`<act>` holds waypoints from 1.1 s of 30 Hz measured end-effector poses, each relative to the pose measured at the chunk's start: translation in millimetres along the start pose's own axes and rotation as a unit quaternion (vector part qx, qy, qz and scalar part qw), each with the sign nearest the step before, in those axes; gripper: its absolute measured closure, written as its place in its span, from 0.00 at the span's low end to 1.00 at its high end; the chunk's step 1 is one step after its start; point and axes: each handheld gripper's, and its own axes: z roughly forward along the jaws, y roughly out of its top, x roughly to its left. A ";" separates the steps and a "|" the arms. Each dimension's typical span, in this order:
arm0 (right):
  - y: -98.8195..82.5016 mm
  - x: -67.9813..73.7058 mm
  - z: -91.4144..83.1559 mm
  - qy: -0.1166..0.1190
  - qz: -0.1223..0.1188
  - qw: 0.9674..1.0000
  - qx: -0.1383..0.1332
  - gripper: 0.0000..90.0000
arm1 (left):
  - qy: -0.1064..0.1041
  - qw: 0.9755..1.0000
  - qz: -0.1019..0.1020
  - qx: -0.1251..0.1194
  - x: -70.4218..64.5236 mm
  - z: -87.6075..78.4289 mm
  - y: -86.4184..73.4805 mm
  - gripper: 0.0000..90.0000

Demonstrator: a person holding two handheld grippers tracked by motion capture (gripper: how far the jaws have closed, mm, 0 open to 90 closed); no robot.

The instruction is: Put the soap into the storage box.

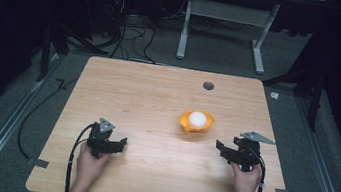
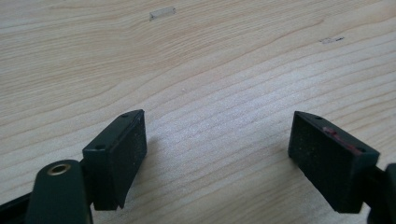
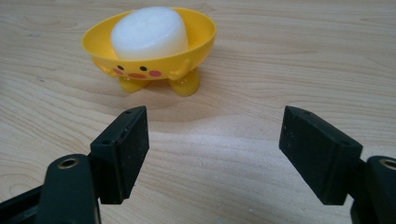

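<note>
While spread wide and grasping nothing, rested low near the table's near edge: left hand-held gripper toward the left corner, right hand-held gripper toward the right. Sat right of centre, just beyond the right one: yellow bowl cradling a white ball. Stretched bare elsewhere, pale wood, dark room around.

Underside of white foam block hidden by yellow bowl
</note>
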 end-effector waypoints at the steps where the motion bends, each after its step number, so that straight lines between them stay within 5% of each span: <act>1: -1.6 0.1 0.7 0.000 0.002 1.000 0.001 0.28 | 0.000 1.000 0.000 0.000 0.0 0.0 0.0 0.22; 33: -24.6 4.3 13.9 -0.027 -0.009 0.999 0.037 0.28 | 0.000 1.000 0.000 0.000 0.0 0.0 0.0 0.22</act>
